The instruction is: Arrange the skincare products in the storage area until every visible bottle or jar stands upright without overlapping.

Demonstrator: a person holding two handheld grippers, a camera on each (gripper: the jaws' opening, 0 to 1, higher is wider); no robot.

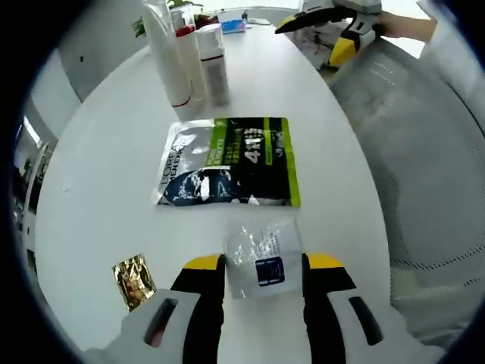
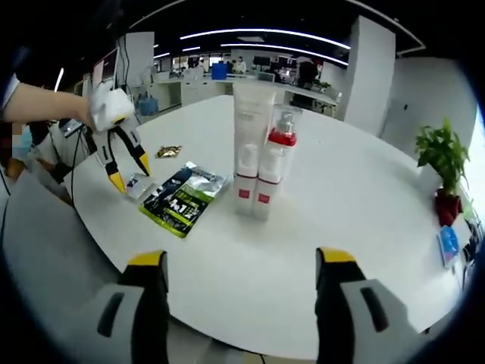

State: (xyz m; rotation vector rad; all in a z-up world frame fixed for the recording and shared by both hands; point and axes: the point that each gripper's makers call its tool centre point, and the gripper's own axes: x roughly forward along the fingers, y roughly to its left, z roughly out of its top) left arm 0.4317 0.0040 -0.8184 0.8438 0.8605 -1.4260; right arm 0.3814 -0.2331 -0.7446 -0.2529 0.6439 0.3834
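Note:
A tall white tube [image 1: 168, 54] and a white bottle with a red collar [image 1: 214, 64] stand upright, close together, at the far end of the white table [image 1: 98, 174]. A black-and-green flat pouch [image 1: 227, 161] lies in the middle. My left gripper [image 1: 263, 263] is open, its yellow-tipped jaws on either side of a small clear sachet [image 1: 261, 256] lying flat. From the right gripper view the left gripper [image 2: 130, 173] hangs over that sachet [image 2: 137, 186], beside the pouch [image 2: 182, 199]. My right gripper [image 2: 241, 262] is open and holds nothing, short of the tube [image 2: 250, 144] and bottle [image 2: 274, 163].
A gold sachet [image 1: 134, 280] lies near the left jaw, also the gold sachet [image 2: 168, 152] beyond the pouch. A grey mesh chair [image 1: 424, 189] stands by the table edge. A potted plant [image 2: 443, 163] and a blue item [image 2: 449, 244] sit at the far right.

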